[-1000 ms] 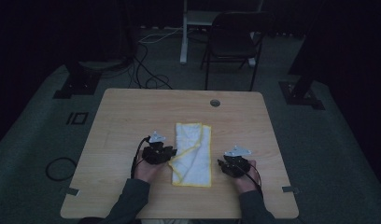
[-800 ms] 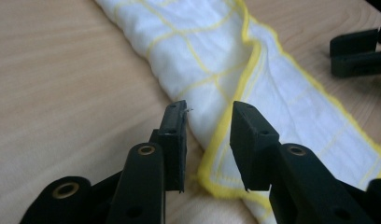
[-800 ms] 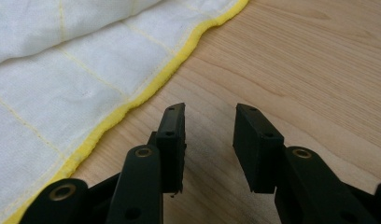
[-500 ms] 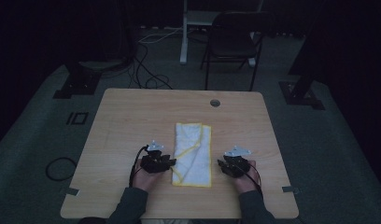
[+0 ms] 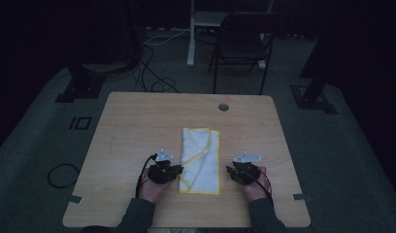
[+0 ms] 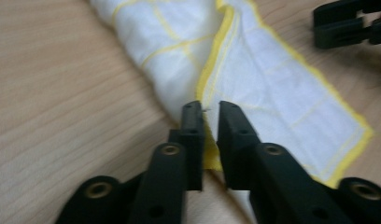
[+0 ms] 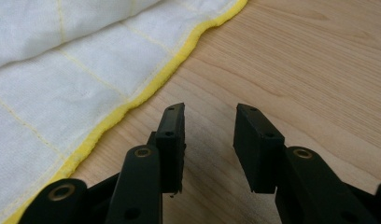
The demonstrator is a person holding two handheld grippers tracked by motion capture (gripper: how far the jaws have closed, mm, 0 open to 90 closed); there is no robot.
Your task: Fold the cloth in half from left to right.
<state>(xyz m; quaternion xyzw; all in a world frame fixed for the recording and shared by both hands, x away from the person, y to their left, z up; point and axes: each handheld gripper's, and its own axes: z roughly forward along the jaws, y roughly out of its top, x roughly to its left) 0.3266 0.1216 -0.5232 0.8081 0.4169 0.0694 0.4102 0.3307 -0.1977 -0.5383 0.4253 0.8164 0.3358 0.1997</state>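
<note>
The folded white cloth with yellow hem and thin yellow grid lines (image 5: 201, 160) lies lengthwise down the near middle of the pale wooden bench (image 5: 138, 121), and the high view catches a fold running diagonally across its top layer. Left claw (image 5: 173, 171) sits right at the cloth's left edge near the front corner; its own view gets in close, and there the left claw (image 6: 208, 109) has just been closing, jaws drawn nearly together with the yellow hem caught between them, pinching that edge. That view also picks up the tip of the other black claw at the top right, past the far side of the cloth. Right claw (image 5: 231, 171) rests on the bench just beside the cloth's right edge; in its own view the right claw (image 7: 207, 116) stands spread, bare wood between the jaws, the hem just off to the left, untouched. Behind the bench, the high view shows a dark folding chair (image 5: 242, 46) on grey floor.
</note>
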